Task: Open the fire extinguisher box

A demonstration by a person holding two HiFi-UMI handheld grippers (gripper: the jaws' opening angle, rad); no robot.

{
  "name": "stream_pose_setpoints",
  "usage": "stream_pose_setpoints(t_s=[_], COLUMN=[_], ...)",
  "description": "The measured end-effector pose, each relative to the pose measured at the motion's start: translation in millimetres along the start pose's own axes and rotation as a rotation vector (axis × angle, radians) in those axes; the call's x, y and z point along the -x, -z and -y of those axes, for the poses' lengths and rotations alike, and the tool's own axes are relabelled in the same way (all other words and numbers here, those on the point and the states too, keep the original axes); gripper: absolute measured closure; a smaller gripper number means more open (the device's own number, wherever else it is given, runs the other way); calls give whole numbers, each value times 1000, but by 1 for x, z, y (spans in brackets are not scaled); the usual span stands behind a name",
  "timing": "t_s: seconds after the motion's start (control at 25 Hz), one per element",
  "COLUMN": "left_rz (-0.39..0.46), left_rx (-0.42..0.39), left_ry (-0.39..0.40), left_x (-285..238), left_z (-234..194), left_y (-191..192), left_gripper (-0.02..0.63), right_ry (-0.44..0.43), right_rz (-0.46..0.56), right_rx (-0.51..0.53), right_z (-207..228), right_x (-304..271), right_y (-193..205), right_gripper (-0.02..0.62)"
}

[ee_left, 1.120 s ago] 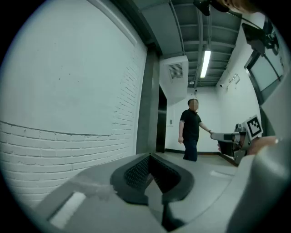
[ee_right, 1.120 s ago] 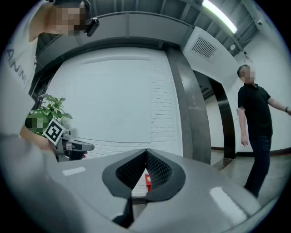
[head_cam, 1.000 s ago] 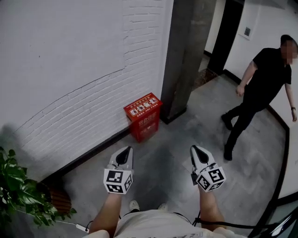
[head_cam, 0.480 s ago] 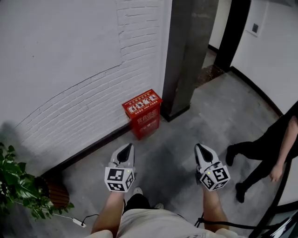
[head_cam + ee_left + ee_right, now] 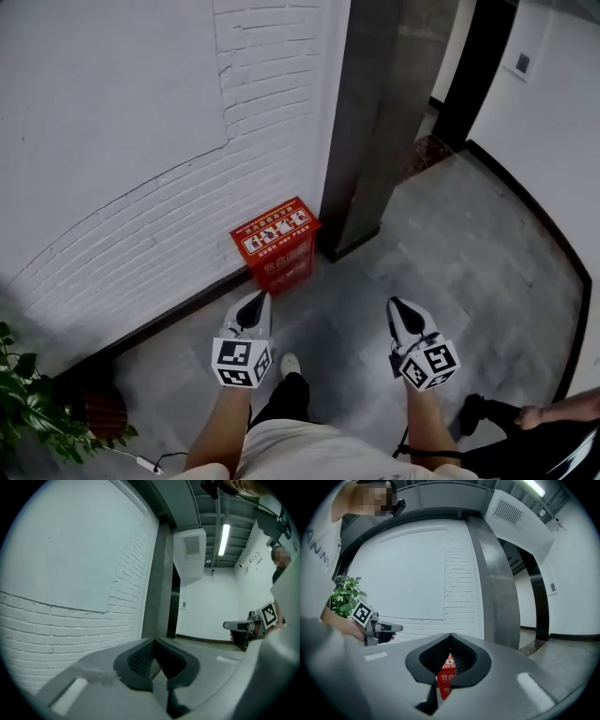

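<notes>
The red rectangular fire extinguisher box [image 5: 274,246] stands lid-down on the grey tiled floor [image 5: 450,244], against the white brick wall [image 5: 141,187] and just beside the grey pillar [image 5: 375,122]. The left gripper [image 5: 254,302] and right gripper [image 5: 401,307] hover apart from it, the fingers [image 5: 436,656] of all 2 pressed together, empty.

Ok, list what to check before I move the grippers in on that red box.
1. Fire extinguisher box in sight, lid shut, standing against the brick wall: ok.
2. Left gripper empty, jaws together: ok.
3. Right gripper empty, jaws together: ok.
4. Right gripper aimed at the box: ok, the box shows just beyond its jaws in the right gripper view.
5. Grippers at the box: not ok, both hang short of it over the floor.
6. Lid's catch or handle located: cannot tell, too small from here.
</notes>
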State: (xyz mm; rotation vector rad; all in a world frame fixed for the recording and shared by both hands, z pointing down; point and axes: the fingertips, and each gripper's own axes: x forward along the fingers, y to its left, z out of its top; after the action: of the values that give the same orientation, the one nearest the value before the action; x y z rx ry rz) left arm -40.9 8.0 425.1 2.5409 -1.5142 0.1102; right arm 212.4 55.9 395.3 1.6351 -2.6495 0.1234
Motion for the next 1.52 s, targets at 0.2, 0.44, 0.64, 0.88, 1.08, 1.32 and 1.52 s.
stream_pose_setpoints(t_s=[0.2, 0.44, 0.64, 0.88, 1.08, 1.32, 1.52], left_rz=[9, -8, -22, -1, -10, -15, -37], left_rx=[0, -8, -3, 22, 60, 104, 148], left_ry=[-12, -97, -137, -266, -420, -599, -681], left_x=[-84, -150, -178, -204, -227, -252, -254], left_z=[-49, -120, -139, -169, -189, -193, -197], left_y=[-33, -64, -70, -74, -69, -57, -28], left_gripper=[601, 601, 601, 601, 601, 601, 601], right_ry=[-17, -71, -130, -256, -408, -599, -685], right_rz=[7, 11, -9, -18, -54, -129, -178], right_rx=[13, -6, -18, -10, -8, -5, 14], right_z=[46, 71, 84, 105, 128, 150, 152], right_x=[-98, -198, -251, -327, -393, -453, -475], right_y=[-23, -41, -43, -46, -40, -18, 9], right_gripper=[588, 588, 588, 588, 588, 588, 588])
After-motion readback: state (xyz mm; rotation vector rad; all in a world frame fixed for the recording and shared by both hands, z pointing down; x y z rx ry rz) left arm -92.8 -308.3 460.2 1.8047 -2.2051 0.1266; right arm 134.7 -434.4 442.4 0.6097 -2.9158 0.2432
